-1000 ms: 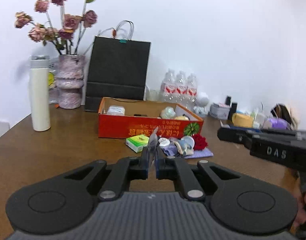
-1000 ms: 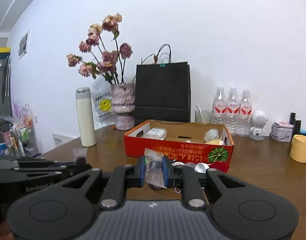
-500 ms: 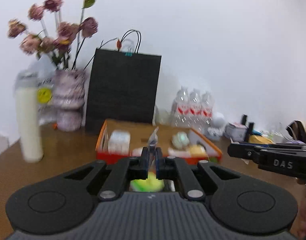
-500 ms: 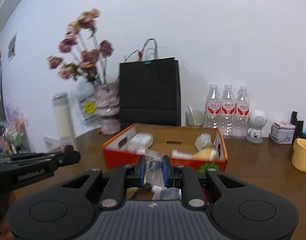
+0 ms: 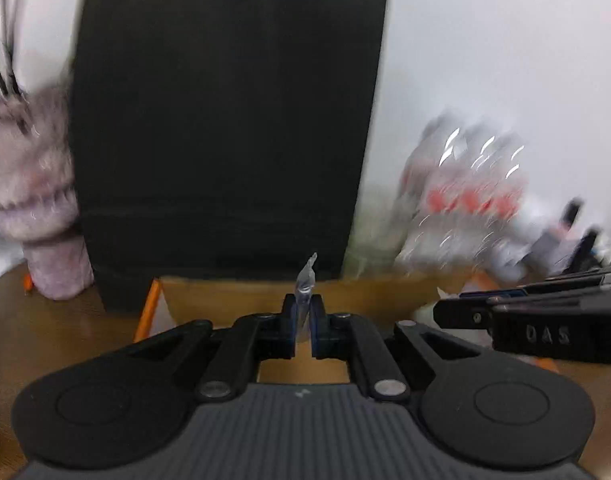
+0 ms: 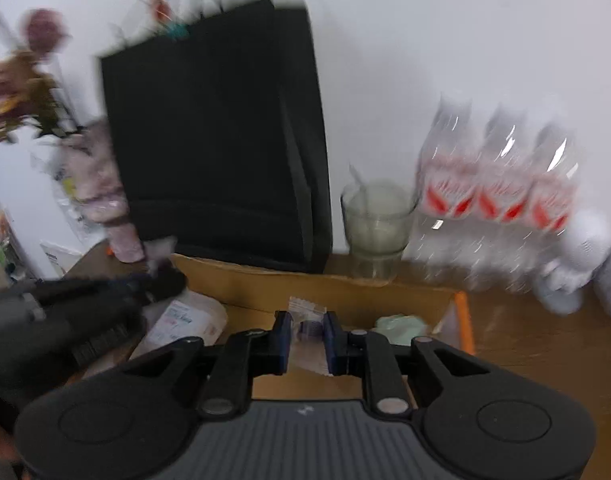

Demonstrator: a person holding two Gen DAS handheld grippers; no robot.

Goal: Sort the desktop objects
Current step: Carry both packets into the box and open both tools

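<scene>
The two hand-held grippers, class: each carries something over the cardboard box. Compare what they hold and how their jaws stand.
The left hand-held gripper pinches a thin, twisted clear plastic piece edge-on, jaws nearly touching; the right hand-held gripper clamps a wider, flat clear zip bag with something purple inside, jaws further apart. Both are shut on clear plastic above the orange-edged cardboard box, in front of the black paper bag.

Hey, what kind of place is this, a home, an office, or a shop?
Probably a lived-in desk or side table in a home or small office, not a shop: a wooden table against a plain white wall, with a black paper gift bag, bottled water and an orange cardboard box of oddments.
</scene>
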